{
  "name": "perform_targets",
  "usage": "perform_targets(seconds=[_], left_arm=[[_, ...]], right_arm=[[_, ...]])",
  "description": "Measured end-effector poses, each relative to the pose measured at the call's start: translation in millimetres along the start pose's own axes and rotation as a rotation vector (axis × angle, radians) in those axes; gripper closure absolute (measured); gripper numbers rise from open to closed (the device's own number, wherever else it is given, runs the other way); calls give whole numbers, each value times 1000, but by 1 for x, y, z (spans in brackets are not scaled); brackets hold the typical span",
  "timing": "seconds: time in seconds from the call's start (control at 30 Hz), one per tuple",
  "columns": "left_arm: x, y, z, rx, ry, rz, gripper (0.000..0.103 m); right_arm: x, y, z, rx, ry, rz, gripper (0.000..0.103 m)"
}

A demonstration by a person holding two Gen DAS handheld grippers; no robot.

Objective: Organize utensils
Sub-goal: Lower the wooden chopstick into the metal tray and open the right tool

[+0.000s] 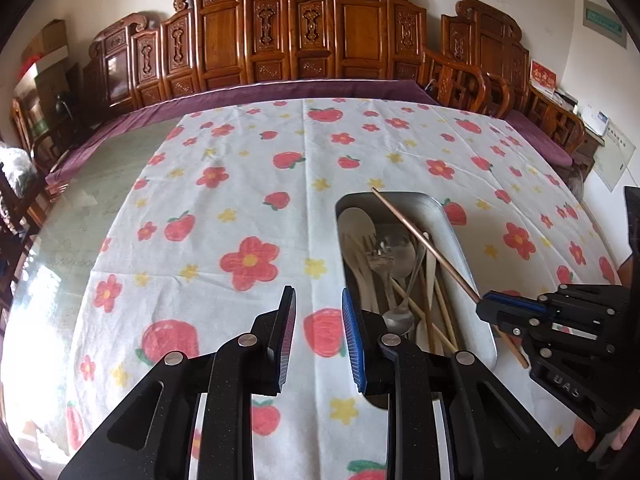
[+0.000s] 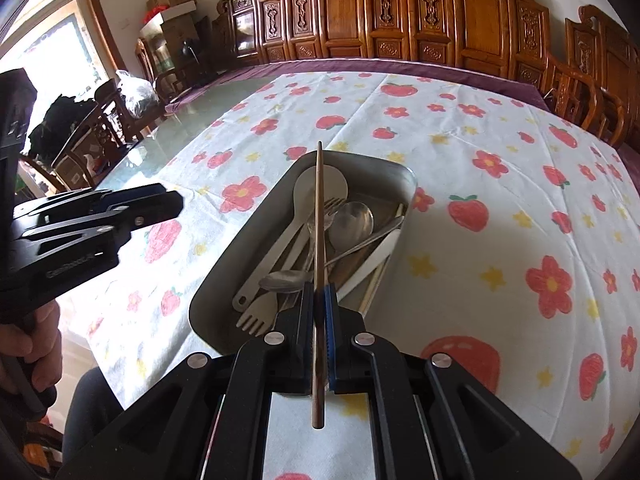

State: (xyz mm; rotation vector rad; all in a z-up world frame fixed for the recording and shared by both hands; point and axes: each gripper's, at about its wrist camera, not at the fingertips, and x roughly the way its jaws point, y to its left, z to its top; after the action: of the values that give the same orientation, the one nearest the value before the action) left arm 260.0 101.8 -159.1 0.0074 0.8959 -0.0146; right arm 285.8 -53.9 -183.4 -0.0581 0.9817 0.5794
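Right claw [image 2: 319,304] clamps slim copper chopstick [image 2: 319,216] | left claw [image 1: 319,332] wide | steel tray [image 2: 224,264]

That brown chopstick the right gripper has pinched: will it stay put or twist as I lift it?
The chopstick looks thin, straight and rigid, so probably no flex. The right gripper clamps it near its lower third, leaving a long free end over the tray, so it may pivot. Its smooth finish could let it slide.

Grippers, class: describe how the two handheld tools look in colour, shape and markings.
Both the left gripper and the right gripper are matte black angular linkages with silver round pins. Each has flat fingers with blue ribbed pads. Pale lettering marks the bodies.
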Motion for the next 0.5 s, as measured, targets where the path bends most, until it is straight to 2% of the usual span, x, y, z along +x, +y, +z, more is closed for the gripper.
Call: perform_targets(seconds=[0.23,0.3,0.5], left_arm=[[-8,18,-3,-18,-10,8,79],[-8,21,-5,-19,-10,13,76],[-7,27,-7,-28,-7,14,76]], right_arm=[[27,-3,7,73,35,25,97],[32,-2,7,76,45,20,97],[41,2,6,80,61,12,97]])
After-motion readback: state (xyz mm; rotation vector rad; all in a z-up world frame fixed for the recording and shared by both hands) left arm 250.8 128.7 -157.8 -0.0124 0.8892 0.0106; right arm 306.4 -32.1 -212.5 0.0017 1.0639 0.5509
